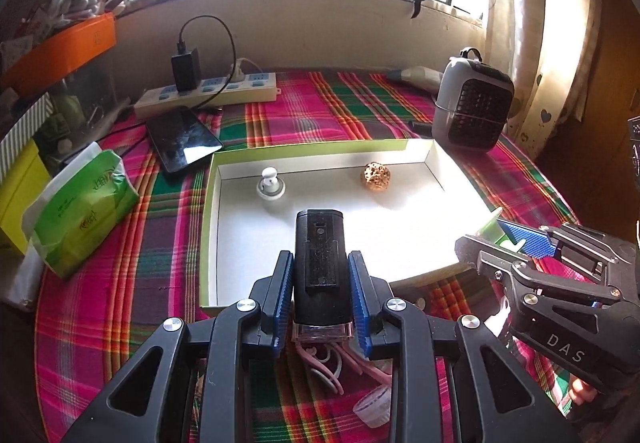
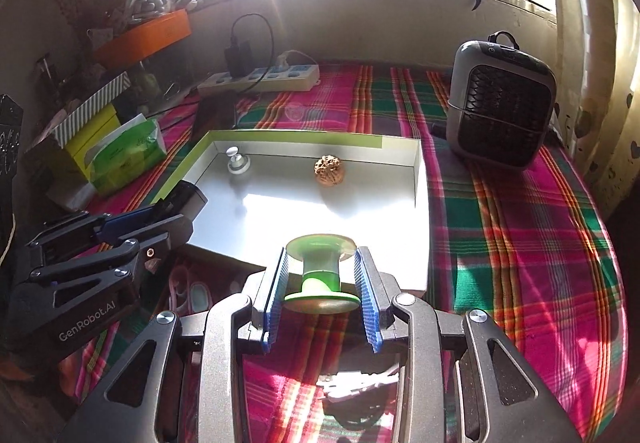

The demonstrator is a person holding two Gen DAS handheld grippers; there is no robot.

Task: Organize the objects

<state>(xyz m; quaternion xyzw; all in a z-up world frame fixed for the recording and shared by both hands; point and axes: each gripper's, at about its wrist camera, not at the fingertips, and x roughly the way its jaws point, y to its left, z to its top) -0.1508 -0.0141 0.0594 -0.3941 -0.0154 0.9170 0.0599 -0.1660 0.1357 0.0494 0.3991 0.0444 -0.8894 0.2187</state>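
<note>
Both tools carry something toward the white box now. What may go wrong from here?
1. The left tool and right tool are close together near the box's front edge; they may collide.
2. The green spool is round and may roll toward the walnut.
3. The black device is held low; it may tip.

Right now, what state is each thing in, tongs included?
Left tongs: shut on black device, above the tray's near edge.
Right tongs: shut on green spool, at the tray's near edge.
Tray: open, no lid.
Walnut: resting in tray.
White knob: upright in tray.
Charger: plugged into power strip.
</note>
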